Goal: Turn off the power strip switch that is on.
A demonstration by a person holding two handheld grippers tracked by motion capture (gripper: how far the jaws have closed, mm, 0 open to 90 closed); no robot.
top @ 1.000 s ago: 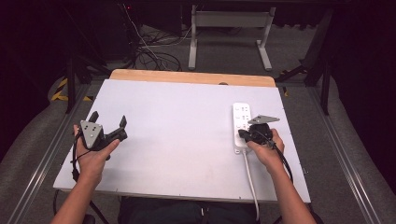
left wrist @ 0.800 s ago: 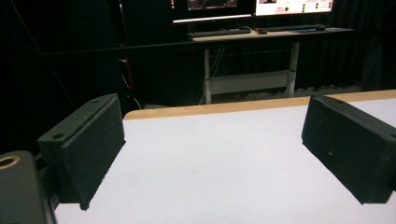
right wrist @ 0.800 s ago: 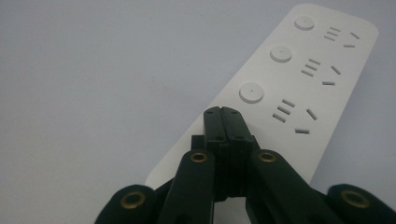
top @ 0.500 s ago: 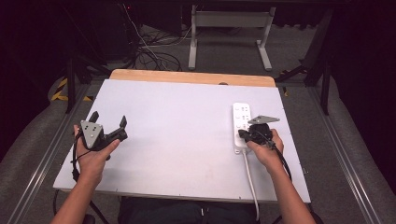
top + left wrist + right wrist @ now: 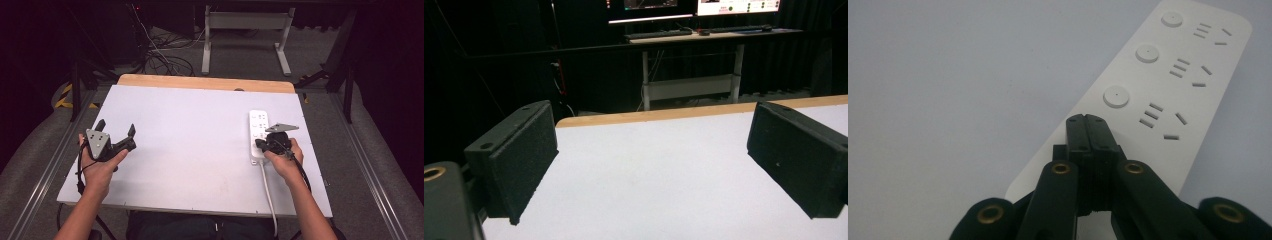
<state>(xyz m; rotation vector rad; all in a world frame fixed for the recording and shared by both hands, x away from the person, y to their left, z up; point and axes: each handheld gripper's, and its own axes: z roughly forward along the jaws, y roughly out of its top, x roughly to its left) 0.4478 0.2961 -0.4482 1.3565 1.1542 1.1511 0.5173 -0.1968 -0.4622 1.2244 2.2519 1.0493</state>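
A white power strip (image 5: 258,127) lies lengthwise near the table's right edge; in the right gripper view the power strip (image 5: 1168,85) shows three round buttons, each beside a socket. My right gripper (image 5: 258,144) is shut with nothing between its jaws, and its tip (image 5: 1086,120) sits over the strip's near end; whether it touches the strip I cannot tell. At the table's left my left gripper (image 5: 116,126) is held just above the surface, open and holding nothing. In the left gripper view its two black pads (image 5: 521,155) stand wide apart over bare white tabletop.
The white tabletop (image 5: 190,135) has a wooden strip (image 5: 200,82) along its far edge. The power strip's white cable (image 5: 267,190) runs off the near edge by my right forearm. Beyond the table stand a grey desk frame (image 5: 245,22) and loose floor cables (image 5: 160,55).
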